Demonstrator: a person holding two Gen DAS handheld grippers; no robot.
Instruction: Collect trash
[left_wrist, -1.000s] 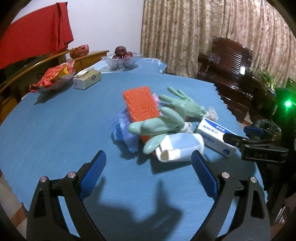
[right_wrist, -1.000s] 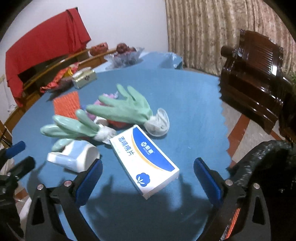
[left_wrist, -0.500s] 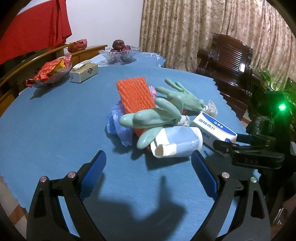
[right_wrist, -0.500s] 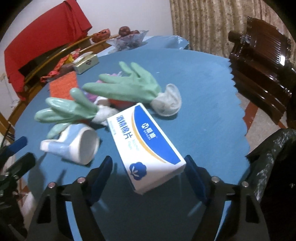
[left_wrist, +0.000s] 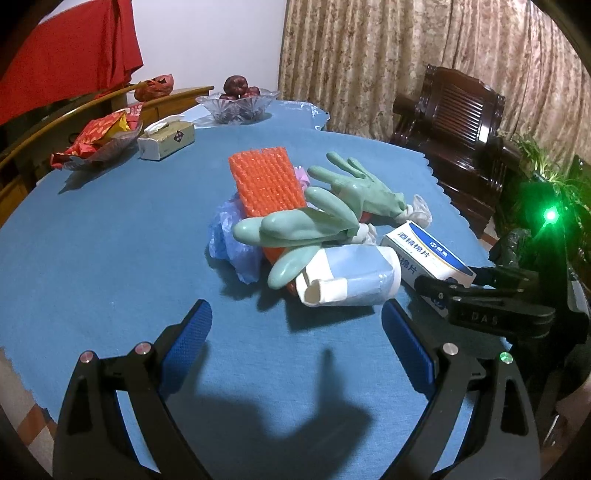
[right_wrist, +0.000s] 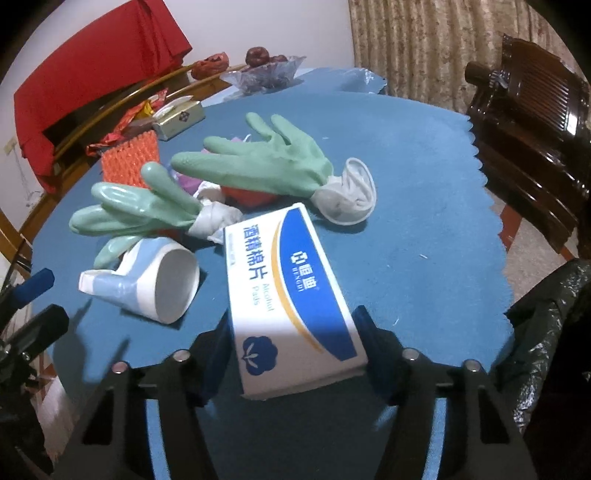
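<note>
A white and blue alcohol pad box (right_wrist: 291, 280) lies near the table's edge. My right gripper (right_wrist: 291, 332) is closing around its near end, pads against both long sides. Behind it lie two green rubber gloves (right_wrist: 258, 166) (right_wrist: 136, 214), a tipped white and blue paper cup (right_wrist: 147, 280) and an orange mesh pad (right_wrist: 133, 162). My left gripper (left_wrist: 295, 332) hangs open over bare cloth, just short of the cup (left_wrist: 351, 280). A crumpled blue plastic bag (left_wrist: 229, 236) sits under the pile. In the left wrist view the right gripper (left_wrist: 443, 288) reaches the box (left_wrist: 424, 254).
A blue cloth covers the round table (left_wrist: 110, 240). At its far side stand a tissue box (left_wrist: 166, 140), a glass fruit bowl (left_wrist: 238, 103) and red snack wrappers (left_wrist: 96, 136). A black trash bag (right_wrist: 546, 332) hangs beyond the table's right edge. A dark wooden chair (left_wrist: 458, 122) stands behind.
My right gripper has come forward over the box and its jaws have narrowed from wide apart to against its sides. The left gripper has barely moved and stays open.
</note>
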